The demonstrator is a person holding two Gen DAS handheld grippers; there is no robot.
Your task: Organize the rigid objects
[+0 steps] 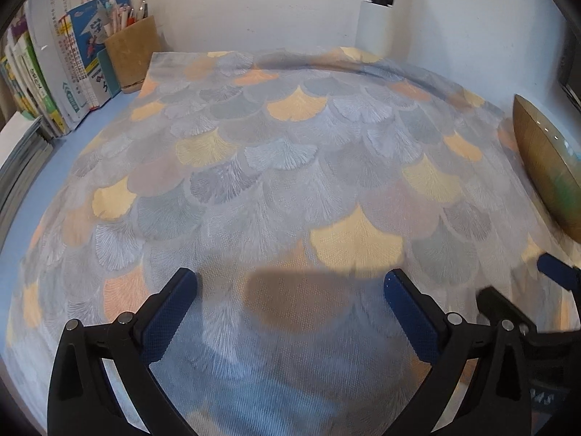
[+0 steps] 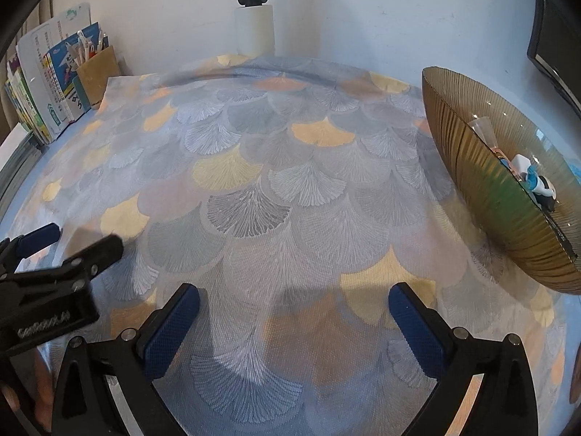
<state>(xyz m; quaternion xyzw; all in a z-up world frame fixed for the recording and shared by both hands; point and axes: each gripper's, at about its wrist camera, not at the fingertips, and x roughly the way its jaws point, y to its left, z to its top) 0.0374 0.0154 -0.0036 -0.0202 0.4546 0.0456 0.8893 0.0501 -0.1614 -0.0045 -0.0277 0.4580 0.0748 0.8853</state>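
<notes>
Left gripper (image 1: 290, 283): its two blue-padded fingers are standing wide apart over the mat, gripping nothing.
Right gripper (image 2: 294, 299): its fingers are likewise spread wide and are holding nothing; it is hovering just beside the left one, on its right.
Mat (image 1: 283, 167): one cloth with a fan-leaf pattern in grey, yellow and orange is covering most of the blue table (image 1: 21, 218); nothing is lying on it between the grippers and the wall.
Bowl (image 2: 483, 196): one ribbed amber glass bowl is sitting at the right edge of the mat, near the right gripper.
Task's things: they are lying inside the bowl, namely one small blue-and-white figurine (image 2: 541, 185), one clear plastic piece (image 2: 483, 127), and a white item behind the figurine that is too hidden to name.
Pen holder (image 1: 132, 52): one brown cup is standing at the far left corner, just beside the mat, and is holding several pens.
Books (image 1: 69, 58): a row is leaning upright left of the cup; the count is not readable.
White post (image 2: 256, 18): one, rising against the back wall, carrying a black clamp.
</notes>
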